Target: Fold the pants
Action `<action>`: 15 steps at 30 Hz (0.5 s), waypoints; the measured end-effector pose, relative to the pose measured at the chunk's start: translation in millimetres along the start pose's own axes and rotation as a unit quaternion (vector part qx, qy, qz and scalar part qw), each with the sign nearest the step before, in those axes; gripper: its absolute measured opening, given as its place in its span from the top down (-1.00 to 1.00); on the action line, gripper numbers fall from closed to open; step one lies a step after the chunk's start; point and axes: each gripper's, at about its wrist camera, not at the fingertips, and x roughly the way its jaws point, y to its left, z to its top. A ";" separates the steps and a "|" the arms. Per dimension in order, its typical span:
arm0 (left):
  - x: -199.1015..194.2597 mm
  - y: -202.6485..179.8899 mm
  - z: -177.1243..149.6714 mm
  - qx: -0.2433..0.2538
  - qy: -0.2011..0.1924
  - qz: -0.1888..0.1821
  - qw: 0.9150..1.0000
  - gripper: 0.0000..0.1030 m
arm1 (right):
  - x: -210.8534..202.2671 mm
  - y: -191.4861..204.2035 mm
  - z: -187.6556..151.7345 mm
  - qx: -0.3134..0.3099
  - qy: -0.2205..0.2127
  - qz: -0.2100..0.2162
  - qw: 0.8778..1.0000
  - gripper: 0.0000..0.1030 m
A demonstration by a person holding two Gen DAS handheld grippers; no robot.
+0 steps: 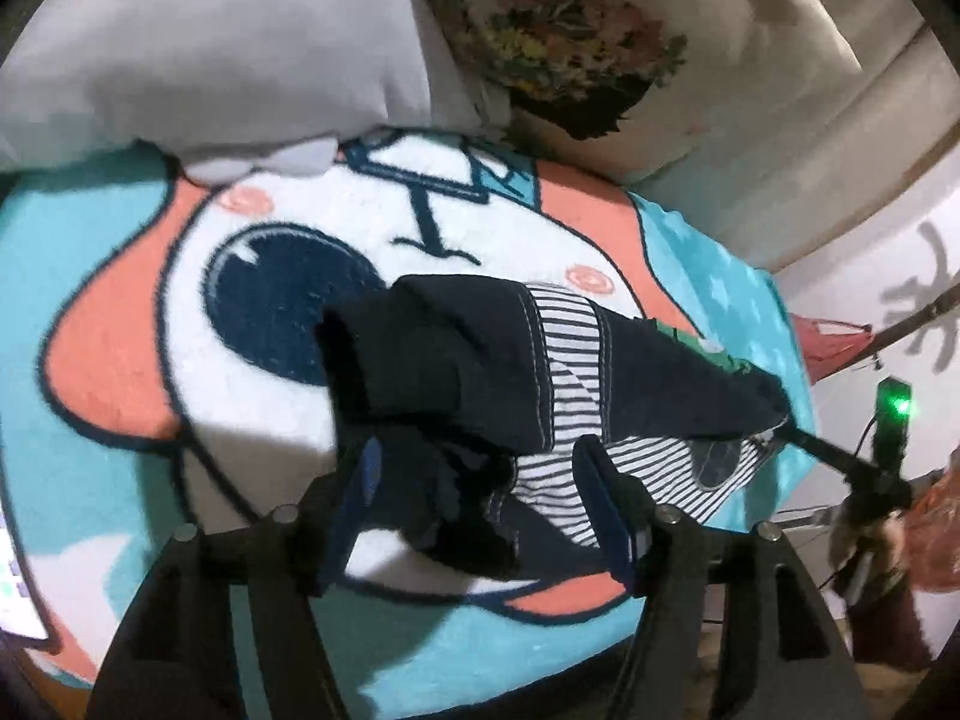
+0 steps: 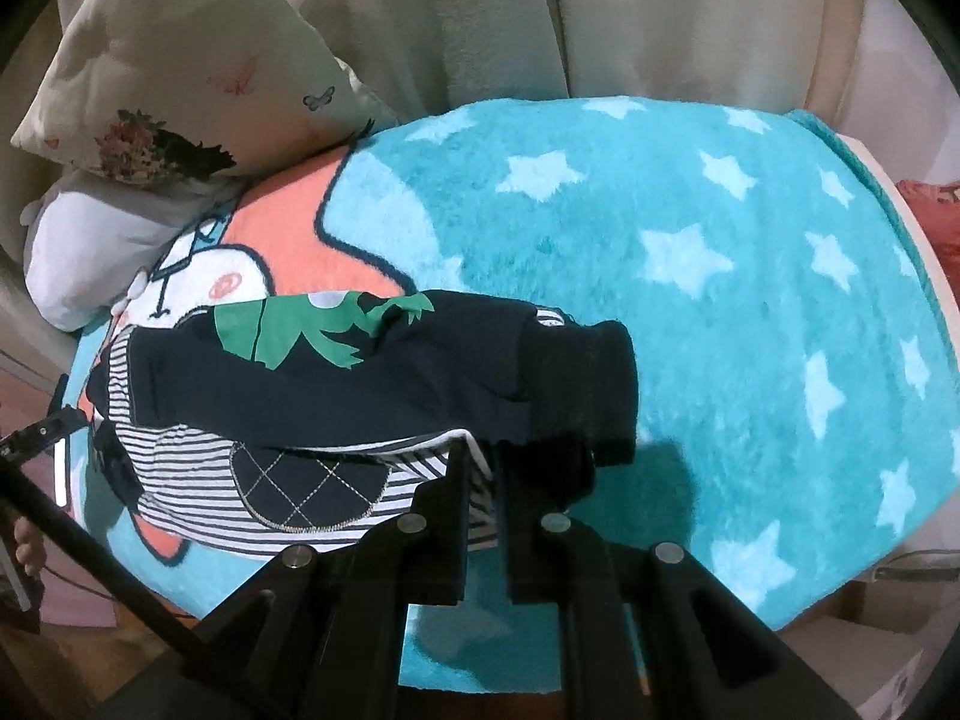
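Note:
The small pants are navy with striped panels, a green print and a quilted knee patch. They lie folded on a turquoise cartoon blanket. My left gripper is open, its blue-padded fingers astride the dark hem end. In the right wrist view the pants stretch from the left to the centre. My right gripper is shut on the navy and striped cloth at the near edge, beside the ribbed cuff.
A grey pillow and a floral cushion lie at the blanket's far side. The starred turquoise blanket spreads to the right. A bed edge runs along the far right. The right gripper's handle shows at the right.

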 end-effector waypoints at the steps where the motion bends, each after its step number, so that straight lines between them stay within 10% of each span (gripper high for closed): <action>1: 3.6 -0.2 1.3 -0.001 0.004 -0.003 1.000 -0.27 | 0.9 -1.7 0.6 0.002 0.001 0.002 1.000 0.84; 6: 24.2 -6.1 12.3 -0.013 0.011 -0.006 1.000 -0.19 | 3.5 -3.8 2.9 0.009 0.003 0.005 1.000 0.84; 9: 34.2 -2.7 19.9 -0.051 0.027 0.005 0.998 0.90 | 2.4 -2.5 4.7 0.006 0.002 0.003 1.000 0.84; 15: 7.6 -1.0 11.0 -0.071 0.004 -0.001 0.997 0.91 | -3.0 -1.1 5.7 -0.005 0.002 0.005 1.000 0.84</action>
